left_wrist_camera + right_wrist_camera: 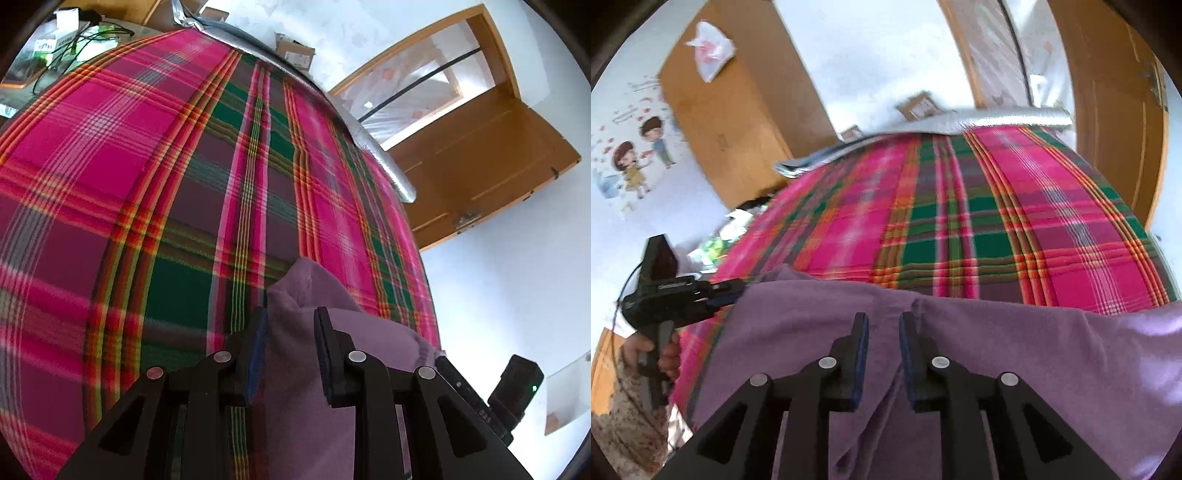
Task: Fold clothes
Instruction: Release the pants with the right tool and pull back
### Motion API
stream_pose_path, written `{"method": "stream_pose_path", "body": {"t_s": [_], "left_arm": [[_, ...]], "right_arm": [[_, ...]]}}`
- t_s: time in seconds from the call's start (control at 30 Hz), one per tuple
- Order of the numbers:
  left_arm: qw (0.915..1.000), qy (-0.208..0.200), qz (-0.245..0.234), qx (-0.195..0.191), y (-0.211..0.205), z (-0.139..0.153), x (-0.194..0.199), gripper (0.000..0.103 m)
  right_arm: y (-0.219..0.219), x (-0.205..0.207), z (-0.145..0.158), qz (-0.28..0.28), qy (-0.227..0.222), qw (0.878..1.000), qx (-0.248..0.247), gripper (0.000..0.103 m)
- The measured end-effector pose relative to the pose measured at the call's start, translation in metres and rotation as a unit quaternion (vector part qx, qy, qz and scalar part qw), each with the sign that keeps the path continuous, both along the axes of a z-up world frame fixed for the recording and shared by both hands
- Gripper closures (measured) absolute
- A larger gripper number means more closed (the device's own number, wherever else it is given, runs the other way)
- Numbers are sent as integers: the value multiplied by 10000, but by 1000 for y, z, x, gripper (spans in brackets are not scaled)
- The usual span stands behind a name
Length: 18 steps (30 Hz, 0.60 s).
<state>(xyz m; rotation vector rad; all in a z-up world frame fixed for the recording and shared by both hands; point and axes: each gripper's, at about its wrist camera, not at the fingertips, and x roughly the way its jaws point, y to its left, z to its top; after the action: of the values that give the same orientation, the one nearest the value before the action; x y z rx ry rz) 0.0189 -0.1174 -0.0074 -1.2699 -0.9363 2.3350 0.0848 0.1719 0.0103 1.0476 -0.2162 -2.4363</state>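
The purple garment [960,350] lies along the near edge of the plaid-covered bed [997,229]. The left gripper [291,332] fingers pinch a raised corner; the right gripper [882,332] fingers stand narrowly apart above the cloth, probably seeking the opposite edge.

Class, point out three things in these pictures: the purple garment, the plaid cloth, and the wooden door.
Purple garment [1015,354]: right wrist view, its flat middle.
Plaid cloth [129,166]: left wrist view, a pink square.
Wooden door [480,162]: left wrist view, its panel.
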Motion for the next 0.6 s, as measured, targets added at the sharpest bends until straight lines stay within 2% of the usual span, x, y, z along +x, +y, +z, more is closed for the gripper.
{"method": "stream_pose_path", "body": {"t_s": [0.13, 0.27, 0.37, 0.53, 0.6], "left_arm": [[9999, 76, 41, -52, 0, 6, 14, 78], [10000, 23, 10, -89, -4, 6, 32, 78], [9999, -84, 43, -98, 2, 0, 32, 78], [9997, -163, 56, -143, 8, -4, 33, 78], [9997, -165, 41, -186, 9, -3, 34, 78]], "right_arm": [[-22, 27, 3, 631, 214, 9977, 99, 85], [-39, 47, -12, 957, 133, 9941, 489, 85], [-42, 68, -22, 923, 381, 9894, 1050, 85], [-39, 90, -31, 933, 840, 9837, 1285, 84], [-38, 89, -29, 866, 800, 9854, 1229, 84]]}}
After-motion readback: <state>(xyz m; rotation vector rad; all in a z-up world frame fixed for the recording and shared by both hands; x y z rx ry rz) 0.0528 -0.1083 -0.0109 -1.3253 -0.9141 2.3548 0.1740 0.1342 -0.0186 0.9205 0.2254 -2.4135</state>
